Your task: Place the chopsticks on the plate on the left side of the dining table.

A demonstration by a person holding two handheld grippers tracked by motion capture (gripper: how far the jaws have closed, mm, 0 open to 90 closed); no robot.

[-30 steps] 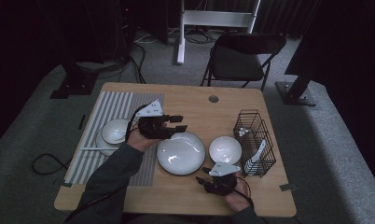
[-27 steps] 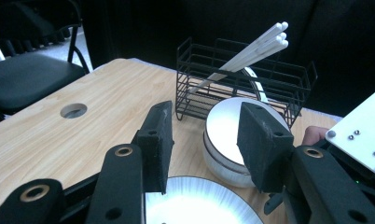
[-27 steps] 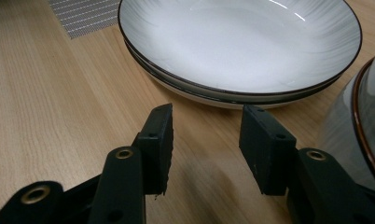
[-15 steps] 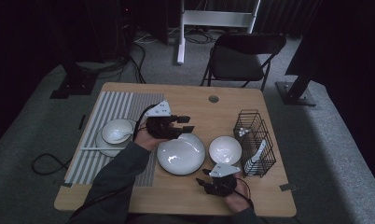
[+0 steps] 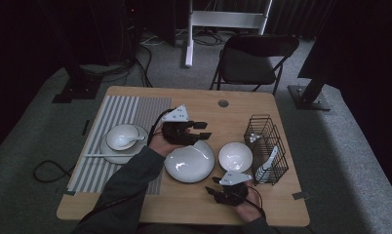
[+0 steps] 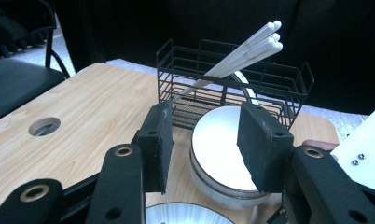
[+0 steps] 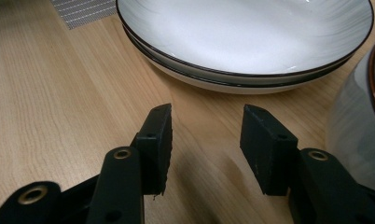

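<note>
My left gripper (image 5: pixel 204 130) hovers at the far rim of a wide white plate (image 5: pixel 189 165) in the middle of the wooden table, its jaws open and empty. In the left gripper view the left gripper (image 6: pixel 206 135) points at a small white bowl (image 6: pixel 223 158) standing in front of a black wire basket (image 6: pixel 232 88) that holds white chopsticks (image 6: pixel 244 56). My right gripper (image 5: pixel 214 186) rests low near the table's front edge, open, with bare wood between its jaws. In the right gripper view the right gripper (image 7: pixel 206 135) faces the plate (image 7: pixel 241 32), with the small bowl (image 7: pixel 358 121) at the right.
A striped mat (image 5: pixel 130 112) covers the table's left part, carrying a bowl with a spoon on a saucer (image 5: pixel 122 137) and a loose chopstick (image 5: pixel 100 155). A cable hole (image 5: pixel 223 103) sits near the far edge. A black folding chair (image 5: pixel 252 61) stands beyond the table.
My left hand has carried its gripper to the right, from beside the mat to the plate's far rim. The right gripper has stayed put.
</note>
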